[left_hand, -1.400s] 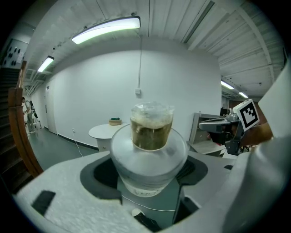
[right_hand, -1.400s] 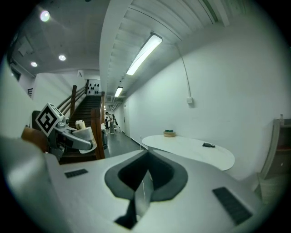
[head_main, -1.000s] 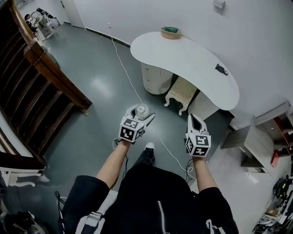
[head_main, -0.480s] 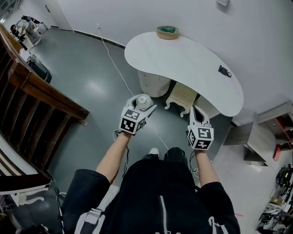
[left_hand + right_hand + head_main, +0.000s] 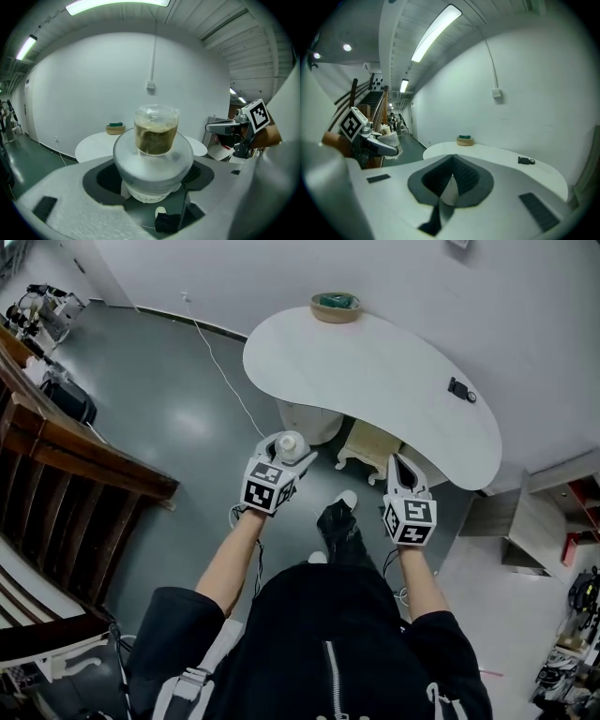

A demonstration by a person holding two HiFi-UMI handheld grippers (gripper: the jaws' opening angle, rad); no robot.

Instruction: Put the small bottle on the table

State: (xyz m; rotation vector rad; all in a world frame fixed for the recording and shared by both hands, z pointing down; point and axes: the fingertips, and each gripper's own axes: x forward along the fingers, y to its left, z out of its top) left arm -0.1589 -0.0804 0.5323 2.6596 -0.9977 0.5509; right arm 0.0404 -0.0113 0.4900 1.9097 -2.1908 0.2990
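Note:
The small bottle (image 5: 289,442) has a clear body with brownish contents and a wide white cap. My left gripper (image 5: 285,450) is shut on it, held in the air short of the white curved table (image 5: 375,371). In the left gripper view the bottle (image 5: 155,133) fills the middle between the jaws, with the table (image 5: 96,143) behind it. My right gripper (image 5: 399,471) hangs level with the left one, shut, with nothing in it; in the right gripper view its jaws meet at the tip (image 5: 451,177) and the table (image 5: 497,157) lies ahead.
A shallow basket (image 5: 336,306) with something green sits at the table's far end, and a small black object (image 5: 457,390) lies near its right side. A pale stool (image 5: 370,446) stands under the table. A white cable (image 5: 220,371) runs over the grey floor. A wooden railing (image 5: 84,460) is at the left.
The person has stepped forward, so the table now lies closer under the grippers. Both grippers keep the same pose, and the bottle stays in the left one.

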